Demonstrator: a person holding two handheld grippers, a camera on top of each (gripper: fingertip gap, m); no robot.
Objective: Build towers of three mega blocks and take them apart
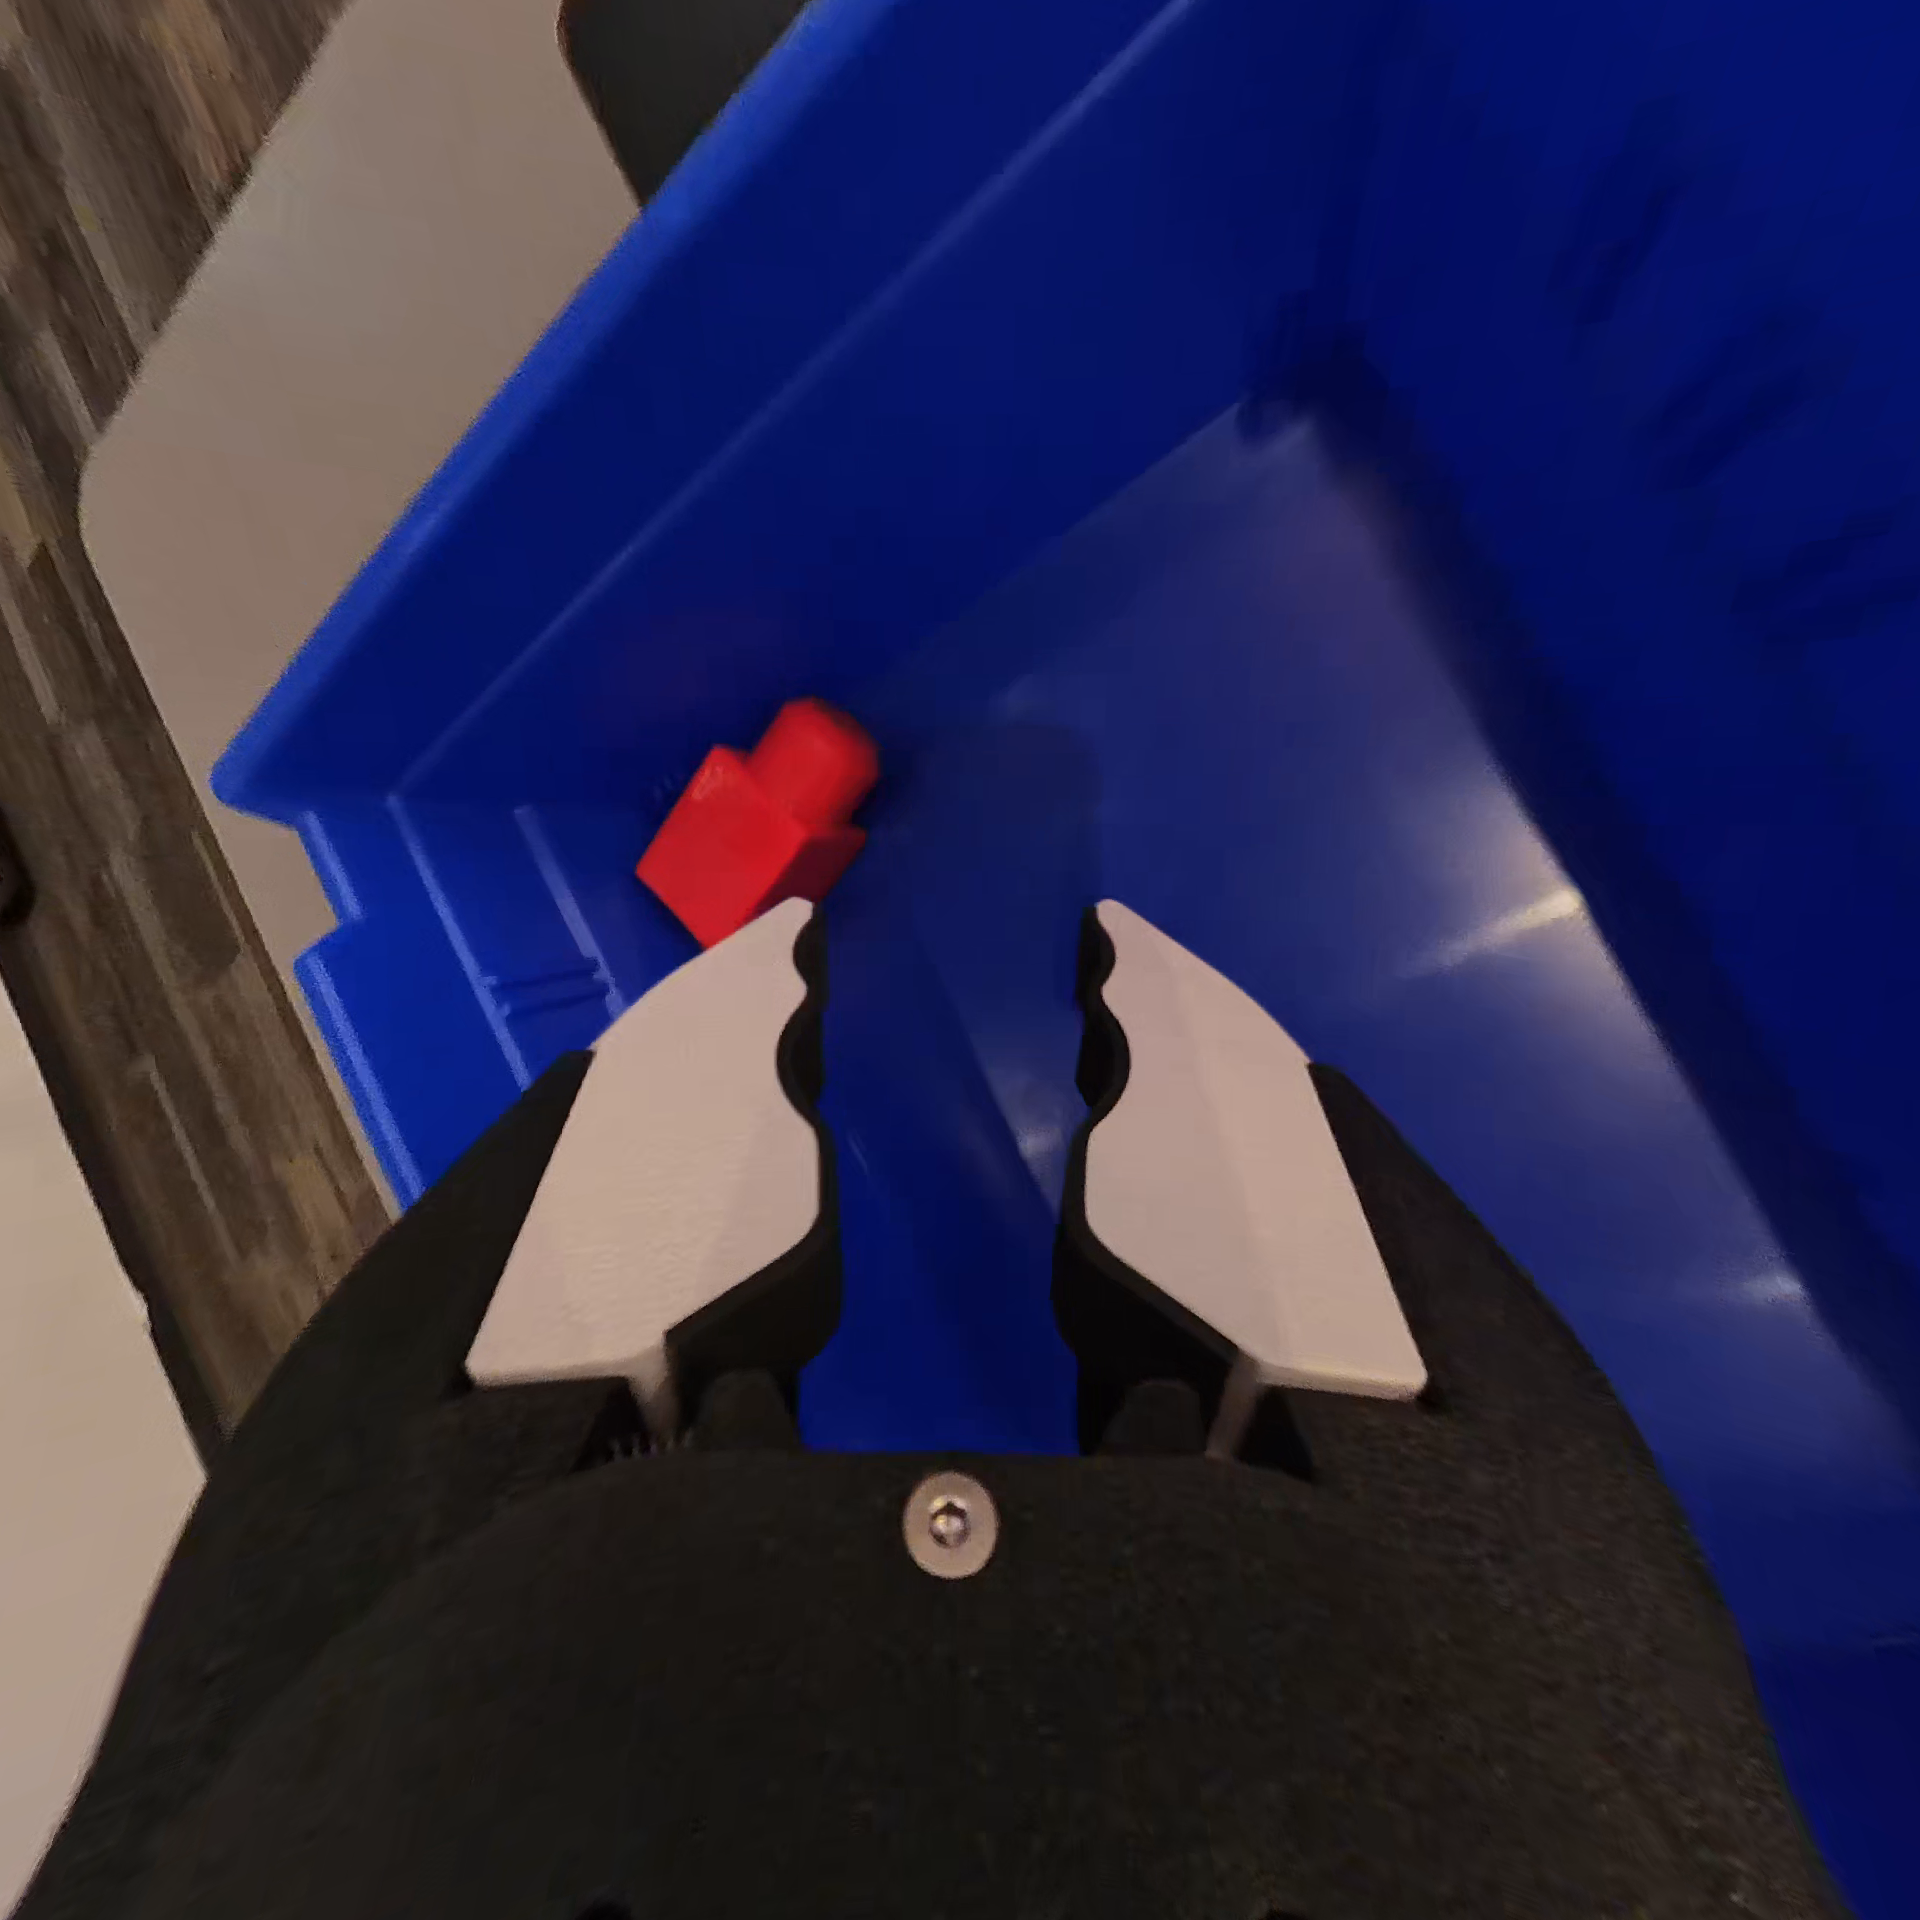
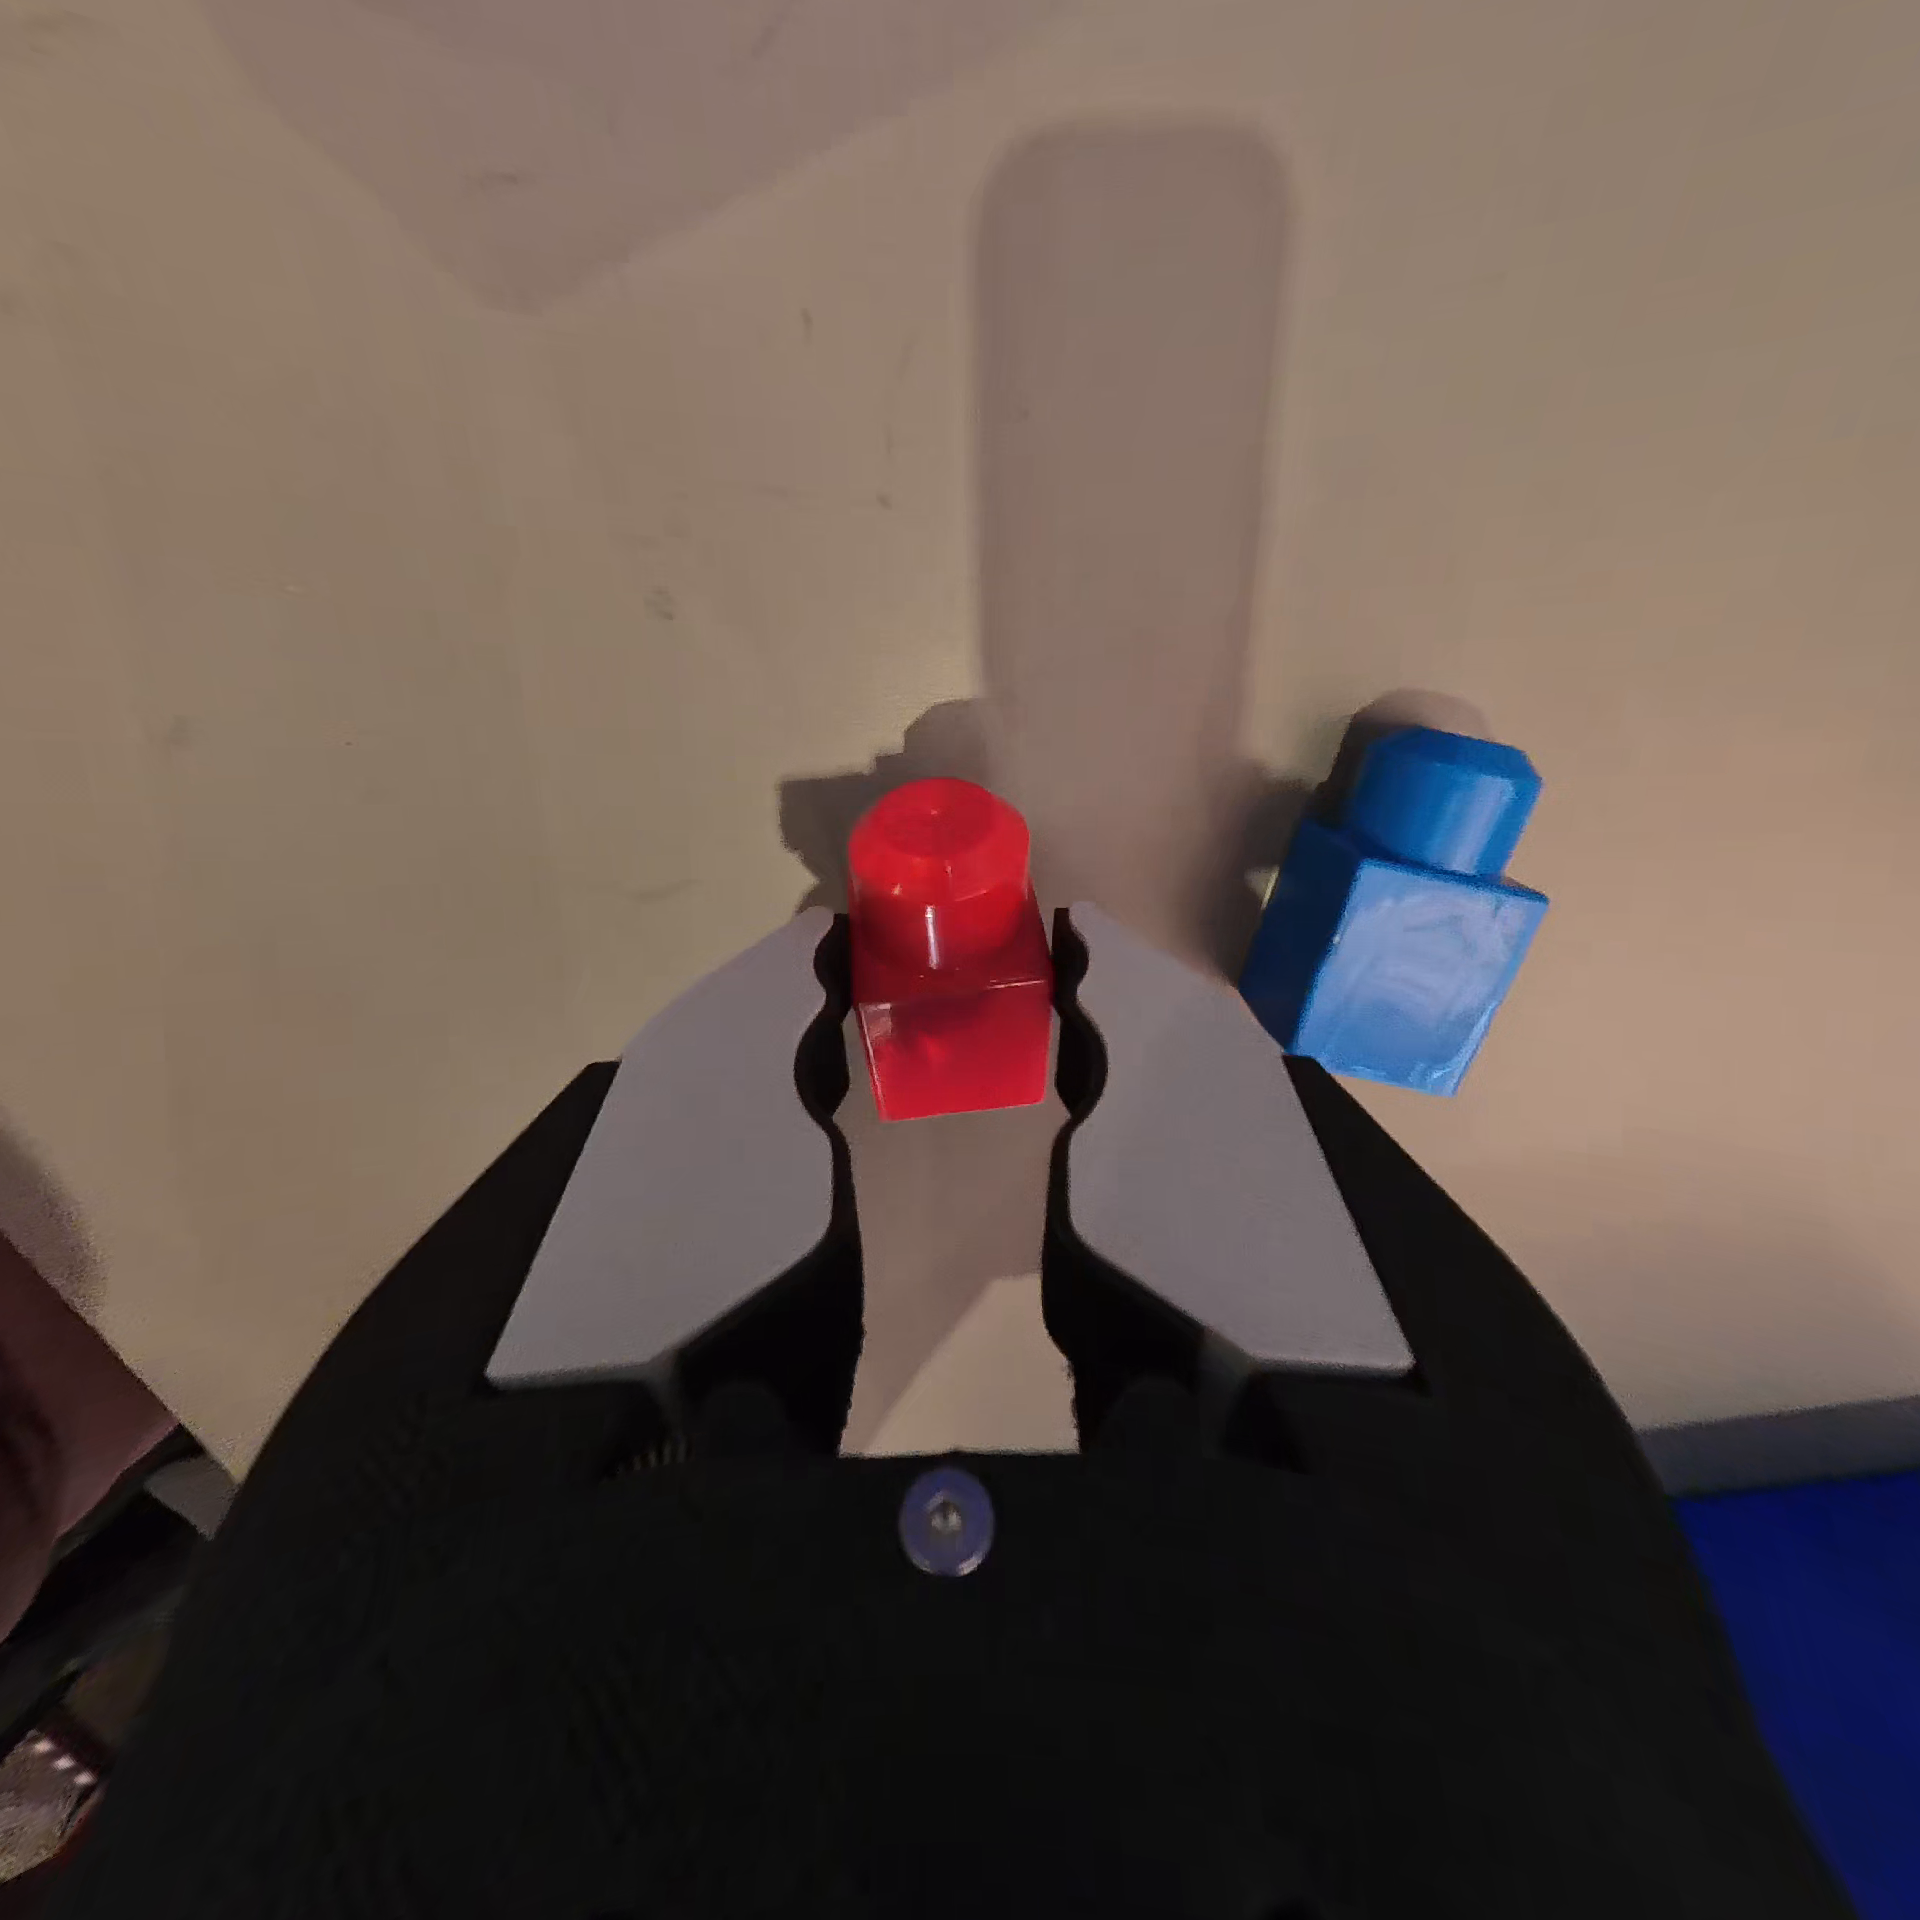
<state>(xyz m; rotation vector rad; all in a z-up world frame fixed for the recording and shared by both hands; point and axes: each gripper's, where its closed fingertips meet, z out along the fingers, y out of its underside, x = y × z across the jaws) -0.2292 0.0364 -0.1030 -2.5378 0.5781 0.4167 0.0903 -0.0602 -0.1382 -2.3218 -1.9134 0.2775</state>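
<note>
In the left wrist view my left gripper (image 1: 948, 914) is open and empty inside a blue bin (image 1: 1351, 623). A red mega block (image 1: 758, 821) lies on its side by the bin's wall, just ahead of my left fingertip (image 1: 769, 935). In the right wrist view my right gripper (image 2: 948, 920) is shut on a red mega block (image 2: 951, 997), pads pressed on both its sides, stud pointing up and away. A blue mega block (image 2: 1397, 925) stands tilted on the beige table (image 2: 416, 520), just right of my right finger.
The blue bin's rim (image 1: 499, 499) runs diagonally over the beige table (image 1: 343, 312), with wood-pattern floor (image 1: 104, 727) at the left. A blue corner of the bin (image 2: 1808, 1662) shows at the lower right of the right wrist view. There is about 35 cm between the tips of the two grippers.
</note>
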